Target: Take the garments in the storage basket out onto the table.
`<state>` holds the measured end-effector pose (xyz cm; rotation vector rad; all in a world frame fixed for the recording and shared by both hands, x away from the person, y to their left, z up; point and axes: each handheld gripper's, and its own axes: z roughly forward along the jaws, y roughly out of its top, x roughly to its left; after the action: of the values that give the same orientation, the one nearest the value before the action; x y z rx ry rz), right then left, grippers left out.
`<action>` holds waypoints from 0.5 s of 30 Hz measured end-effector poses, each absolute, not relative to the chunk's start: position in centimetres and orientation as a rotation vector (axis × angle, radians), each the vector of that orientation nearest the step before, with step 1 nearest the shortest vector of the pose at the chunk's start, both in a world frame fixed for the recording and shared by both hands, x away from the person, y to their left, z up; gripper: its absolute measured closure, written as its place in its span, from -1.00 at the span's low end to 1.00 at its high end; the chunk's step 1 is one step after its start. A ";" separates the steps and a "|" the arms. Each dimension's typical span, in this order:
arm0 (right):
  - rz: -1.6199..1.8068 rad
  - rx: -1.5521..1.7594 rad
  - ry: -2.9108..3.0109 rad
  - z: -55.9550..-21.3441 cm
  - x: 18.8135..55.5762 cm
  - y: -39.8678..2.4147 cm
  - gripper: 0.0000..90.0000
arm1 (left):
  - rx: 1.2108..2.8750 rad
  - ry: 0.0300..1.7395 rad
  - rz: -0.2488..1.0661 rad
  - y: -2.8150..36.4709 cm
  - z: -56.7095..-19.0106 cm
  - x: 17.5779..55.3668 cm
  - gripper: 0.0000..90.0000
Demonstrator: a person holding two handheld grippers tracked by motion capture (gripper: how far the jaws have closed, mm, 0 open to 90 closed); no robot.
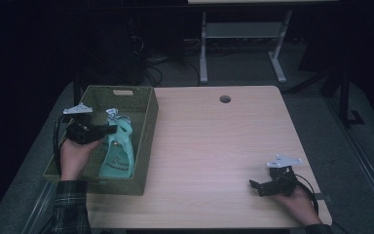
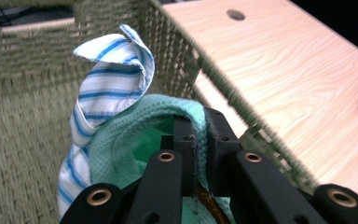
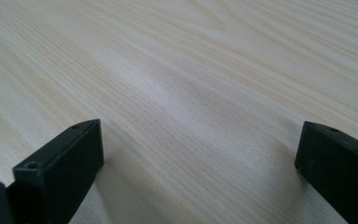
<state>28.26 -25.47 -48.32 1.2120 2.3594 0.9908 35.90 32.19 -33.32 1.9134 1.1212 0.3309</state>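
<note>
Pinching the mint cloth (image 2: 121,140), left fingers (image 2: 200,135) hide its unreadable print; right fingers (image 3: 200,163) spread.

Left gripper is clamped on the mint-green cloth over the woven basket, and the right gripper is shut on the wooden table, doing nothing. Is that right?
Not quite. The right gripper is open: the right gripper view shows its jaws wide apart over the bare light wooden table. The rest holds: the left gripper is clamped on the mint-green waffle-weave cloth over the olive-green woven basket.
</note>
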 end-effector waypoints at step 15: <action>0.992 1.213 2.358 -48.3 28.3 -25.5 -0.99 | 1.895 1.009 0.362 30.8 -29.1 35.9 0.89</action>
<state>28.27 -25.46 -48.32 1.2129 2.3584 0.9919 35.85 30.84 -29.13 1.8947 1.0090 0.3620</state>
